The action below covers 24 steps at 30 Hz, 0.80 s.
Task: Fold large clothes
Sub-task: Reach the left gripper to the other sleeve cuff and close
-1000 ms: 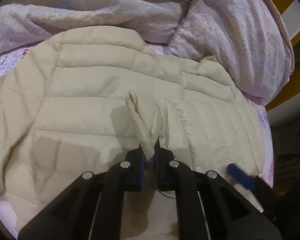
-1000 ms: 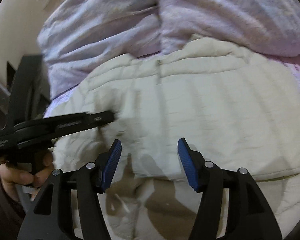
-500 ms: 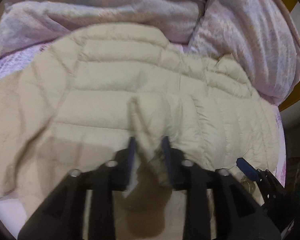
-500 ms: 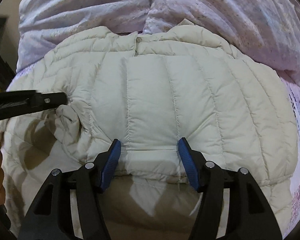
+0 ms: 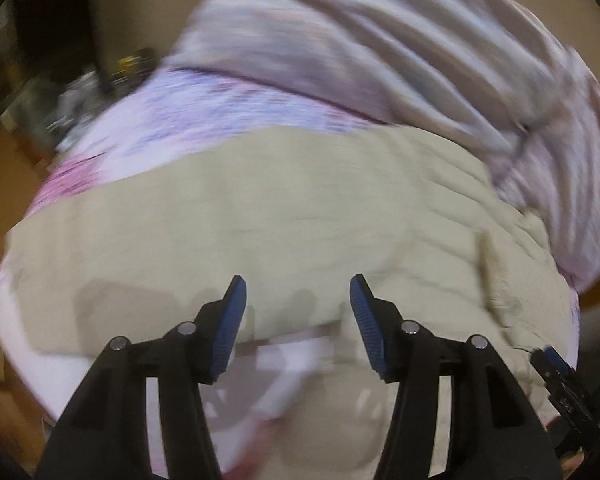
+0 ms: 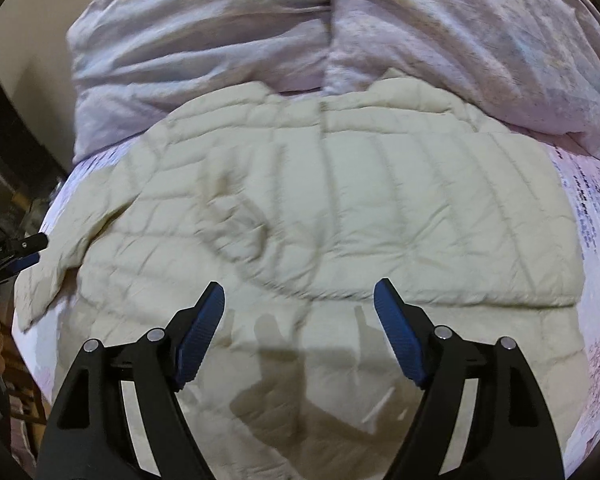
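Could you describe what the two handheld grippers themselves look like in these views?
Both the left gripper and right gripper have black angular plastic frames with silver rivets and ribbed blue pads. Small white lettering marks the left gripper's side in the right wrist view. No cables are visible.

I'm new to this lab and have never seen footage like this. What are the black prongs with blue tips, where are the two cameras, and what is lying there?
Each picture comes from a camera mounted on a hand-held gripper, looking forward along its two fingers. The black prongs with blue pads are those fingers. One view shows the left gripper, the other the right gripper. Both are open and hold nothing. Beneath them a cream quilted jacket lies spread on a bed with a pink patterned sheet; a bunched lilac duvet sits behind it. The left view is blurred.
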Available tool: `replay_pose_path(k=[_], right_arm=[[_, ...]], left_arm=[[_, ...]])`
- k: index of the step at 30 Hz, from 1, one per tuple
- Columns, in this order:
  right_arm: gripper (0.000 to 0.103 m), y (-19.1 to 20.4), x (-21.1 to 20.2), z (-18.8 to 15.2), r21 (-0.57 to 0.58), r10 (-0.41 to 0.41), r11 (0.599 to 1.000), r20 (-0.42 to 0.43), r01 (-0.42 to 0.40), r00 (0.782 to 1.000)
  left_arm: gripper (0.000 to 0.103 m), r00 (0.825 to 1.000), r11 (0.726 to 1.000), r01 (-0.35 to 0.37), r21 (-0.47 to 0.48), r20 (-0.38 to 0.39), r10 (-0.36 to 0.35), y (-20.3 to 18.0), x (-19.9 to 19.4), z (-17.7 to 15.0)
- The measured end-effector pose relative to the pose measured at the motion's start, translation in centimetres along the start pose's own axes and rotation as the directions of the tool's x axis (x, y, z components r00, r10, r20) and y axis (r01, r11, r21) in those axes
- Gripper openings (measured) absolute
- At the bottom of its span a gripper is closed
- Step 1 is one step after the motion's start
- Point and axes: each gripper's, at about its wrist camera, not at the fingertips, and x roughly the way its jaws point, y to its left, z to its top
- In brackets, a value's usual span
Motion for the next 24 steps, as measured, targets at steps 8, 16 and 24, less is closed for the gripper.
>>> replay_pose_path(k=[8, 16, 24], right_arm=[[0.079, 3.9, 0.1, -1.8, -0.048, 0.039, 0.998, -0.036, -0.041, 0.999], [0.079, 5.0, 0.1, -2.6, -0.068, 0.043, 0.997, -0.051, -0.047, 0.998], [0.079, 4.5, -0.2, -2.9, -0.061, 0.036, 0.997, -0.053, -0.039, 0.998]], left_arm=[[0.054, 0.986, 0.97, -0.163, -0.179, -0.008, 0.164, 12.7, -2.1, -1.5], [0.052, 0.968, 0.915, -0.25, -0.317, -0.075, 0.239, 19.4, -1.4, -4.1], [0.043, 0.962, 0.892, -0.267, -0.364, -0.055, 0.266, 19.8, -0.8, -4.9]])
